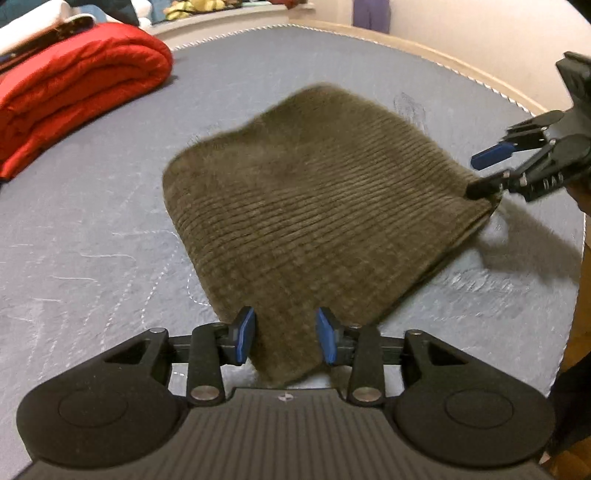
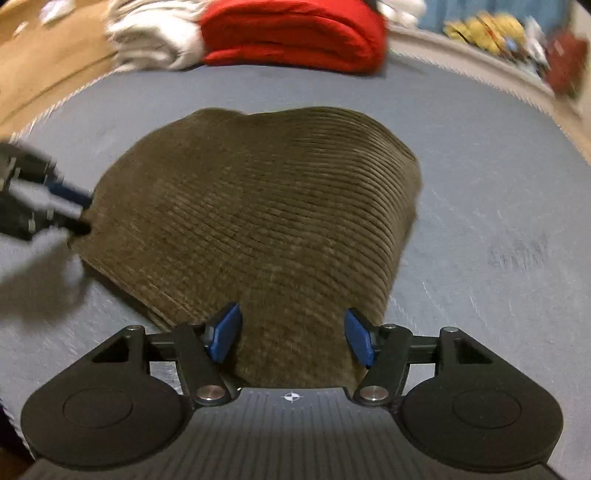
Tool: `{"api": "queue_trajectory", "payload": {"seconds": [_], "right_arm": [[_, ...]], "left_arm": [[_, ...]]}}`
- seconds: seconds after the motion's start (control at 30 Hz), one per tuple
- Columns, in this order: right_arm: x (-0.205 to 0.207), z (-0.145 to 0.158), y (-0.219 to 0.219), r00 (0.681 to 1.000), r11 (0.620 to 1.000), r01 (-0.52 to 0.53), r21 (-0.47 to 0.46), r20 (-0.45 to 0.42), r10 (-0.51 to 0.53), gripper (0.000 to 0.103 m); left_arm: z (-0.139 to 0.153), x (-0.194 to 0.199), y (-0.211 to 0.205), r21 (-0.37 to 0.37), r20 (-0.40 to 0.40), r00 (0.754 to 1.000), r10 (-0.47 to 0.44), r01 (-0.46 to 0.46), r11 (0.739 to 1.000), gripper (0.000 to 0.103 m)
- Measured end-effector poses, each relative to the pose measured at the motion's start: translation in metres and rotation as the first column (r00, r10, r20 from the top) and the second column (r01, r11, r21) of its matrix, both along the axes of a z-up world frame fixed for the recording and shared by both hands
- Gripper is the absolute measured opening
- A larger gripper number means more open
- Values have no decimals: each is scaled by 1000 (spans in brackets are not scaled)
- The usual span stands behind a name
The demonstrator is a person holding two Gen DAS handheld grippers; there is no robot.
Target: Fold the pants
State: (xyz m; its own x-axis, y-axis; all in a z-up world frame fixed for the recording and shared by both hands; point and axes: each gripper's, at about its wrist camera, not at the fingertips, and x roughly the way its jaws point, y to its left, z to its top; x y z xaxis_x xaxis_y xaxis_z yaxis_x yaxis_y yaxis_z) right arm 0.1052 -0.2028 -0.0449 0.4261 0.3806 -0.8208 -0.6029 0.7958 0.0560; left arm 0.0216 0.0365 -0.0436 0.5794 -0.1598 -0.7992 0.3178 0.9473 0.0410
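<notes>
Olive-brown corduroy pants (image 1: 314,206) (image 2: 258,221) lie folded into a compact pad on the grey-blue mattress (image 1: 92,240) (image 2: 480,184). In the left wrist view my left gripper (image 1: 285,332) is open, and the near corner of the pants lies between its blue pads, which do not pinch it. My right gripper (image 2: 291,334) is open wide over another corner, with the fabric lying loose between its pads. The left wrist view shows the right gripper (image 1: 487,170) at the pants' right corner. The right wrist view shows the left gripper (image 2: 83,210), blurred, at the left corner.
A folded red blanket (image 1: 74,85) (image 2: 291,33) lies at the far side of the mattress beside a white cloth pile (image 2: 155,33). The mattress's piped edge (image 1: 461,74) runs close behind the pants. Wooden floor (image 2: 40,62) lies beyond it.
</notes>
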Motion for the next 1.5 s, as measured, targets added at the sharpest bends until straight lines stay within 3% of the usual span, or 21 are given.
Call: {"api": "queue_trajectory", "payload": {"seconds": [0.07,0.13,0.17,0.23,0.3,0.33,0.43,0.5,0.53,0.6,0.73,0.9,1.03,1.5], "right_arm": [[-3,25,-6,995,995,98,22,19,-99,66],[-14,53,-10,984,984,161,73,60,-166,75],[-20,66,-11,975,976,201,90,76,-207,86],[-34,91,-12,945,951,288,115,126,-301,94],[-49,110,-12,919,928,342,145,152,-363,95],[-58,115,-12,906,915,368,165,156,-393,99],[-85,108,-14,886,888,401,225,152,-439,102],[-96,89,-12,882,886,392,249,172,-438,102],[-98,80,-11,882,889,381,253,190,-432,102],[-96,65,-5,881,898,407,165,190,-434,102],[-91,64,-5,876,898,406,172,208,-436,102],[-82,55,-1,873,885,441,152,155,-462,102],[-79,51,11,890,899,412,151,147,-433,102],[-81,53,40,915,924,353,150,150,-374,102]], "left_arm": [[20,-8,-6,-34,37,999,39,-37,999,86],[45,-22,-14,-39,122,988,91,-87,995,90],[57,-29,-18,-33,163,978,128,-124,992,93],[76,-44,-23,-42,233,948,217,-213,976,93],[86,-55,-26,-83,253,925,282,-270,959,95],[87,-59,-26,-121,244,915,323,-301,946,102],[71,-65,-31,-187,211,900,383,-347,919,103],[51,-69,-35,-189,189,883,430,-397,898,103],[39,-66,-35,-174,139,872,469,-444,879,103],[30,-62,-39,-136,59,858,510,-499,856,103],[31,-53,-48,-97,112,876,470,-461,882,103],[28,-49,-41,-120,94,860,501,-490,863,103],[25,-47,-44,-136,73,872,483,-472,871,103],[21,-43,-43,-143,60,870,490,-478,867,103]]}}
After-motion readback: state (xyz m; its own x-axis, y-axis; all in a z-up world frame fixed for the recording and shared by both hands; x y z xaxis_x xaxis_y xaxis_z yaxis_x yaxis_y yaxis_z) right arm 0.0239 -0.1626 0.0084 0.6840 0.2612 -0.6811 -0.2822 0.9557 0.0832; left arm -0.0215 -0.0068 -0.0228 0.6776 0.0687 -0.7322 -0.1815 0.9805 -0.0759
